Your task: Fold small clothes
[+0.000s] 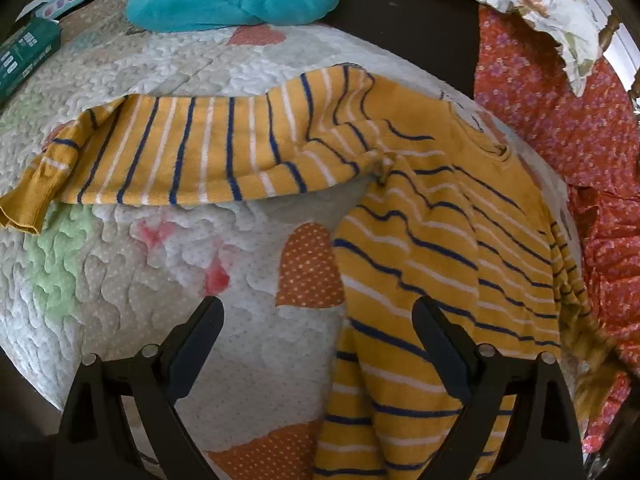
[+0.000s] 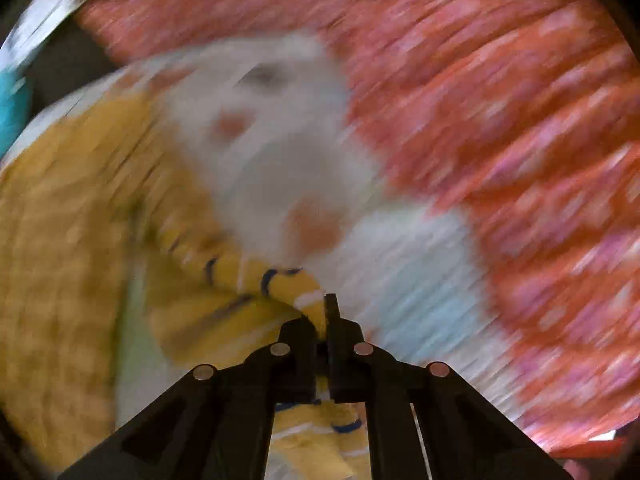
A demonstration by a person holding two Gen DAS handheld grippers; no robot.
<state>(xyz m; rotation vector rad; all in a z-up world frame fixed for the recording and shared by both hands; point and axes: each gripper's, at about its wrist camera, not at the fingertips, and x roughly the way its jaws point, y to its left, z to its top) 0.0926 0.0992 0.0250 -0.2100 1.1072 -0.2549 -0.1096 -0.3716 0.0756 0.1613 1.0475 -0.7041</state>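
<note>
Across the quilted bed [image 1: 160,80] we have the yellow striped top [image 1: 420,240] spread, one sleeve stretched toward its left edge. Our right gripper [image 2: 326,312] has its jaws clamped on a rolled edge, likely to fold; our left gripper [image 1: 316,320] hovers with jaws wide, empty.

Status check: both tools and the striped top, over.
Left tool open, empty above quilt. Right tool shut on striped top. Top unfolded, sleeve spread. Nothing blocking.
</note>
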